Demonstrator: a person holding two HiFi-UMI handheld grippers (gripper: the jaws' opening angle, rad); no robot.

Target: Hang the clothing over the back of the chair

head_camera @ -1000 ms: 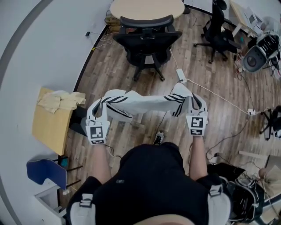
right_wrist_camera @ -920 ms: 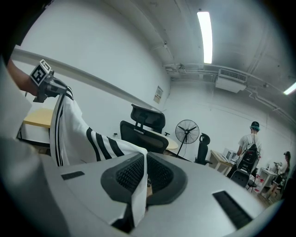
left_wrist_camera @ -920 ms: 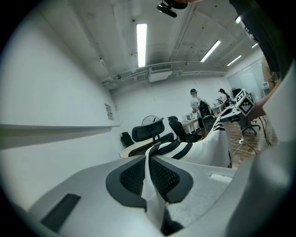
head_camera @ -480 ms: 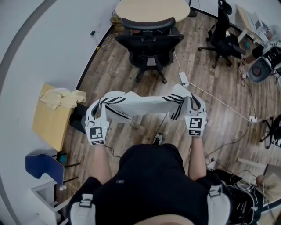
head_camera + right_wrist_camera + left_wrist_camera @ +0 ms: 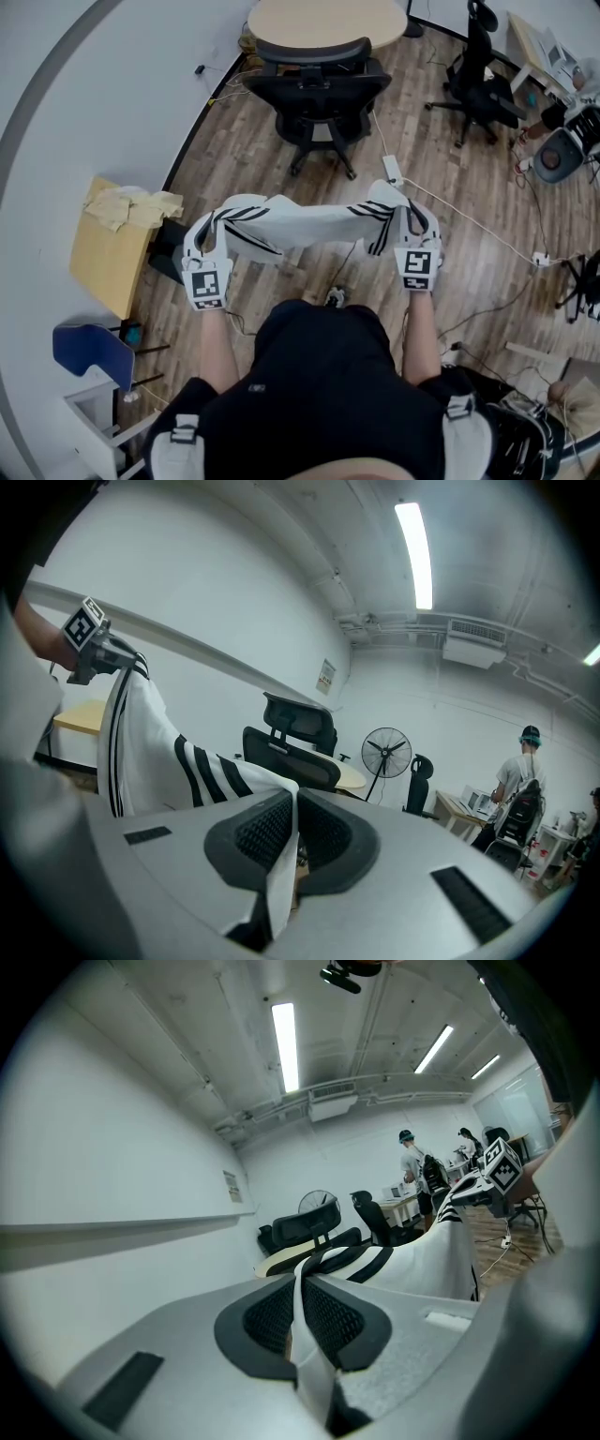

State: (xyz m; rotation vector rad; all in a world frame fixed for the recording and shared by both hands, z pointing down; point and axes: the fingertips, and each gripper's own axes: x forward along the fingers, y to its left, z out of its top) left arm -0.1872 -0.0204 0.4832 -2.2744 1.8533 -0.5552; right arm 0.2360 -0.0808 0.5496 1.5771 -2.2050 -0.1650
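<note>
The wood floor (image 5: 234,159) lies open between the person and the chair (image 5: 319,80). The chair stands well apart and ahead, close to a round table (image 5: 323,19); which way its seat faces cannot be settled. The top of its backrest is bare, so it is free to receive a drape. The garment (image 5: 309,223), white with black stripes, is in the air in front of the person's torso. It is stretched roughly level between the two grippers and sags slightly at mid-span. Judgement: it is held spread by its two ends so that it travels as a flat band and can be laid across the backrest without bunching. The left gripper (image 5: 202,239) has the garment's left end, jaws pressed together on a fold of white cloth running between the dark pads. The right gripper (image 5: 417,225) has the right end, jaws pinching a thin edge of fabric likewise. Both point forward and slightly down, toward the chair. Step assessed: carrying; the garment is not yet hung, and the gap to the chair is yet to be closed.
</note>
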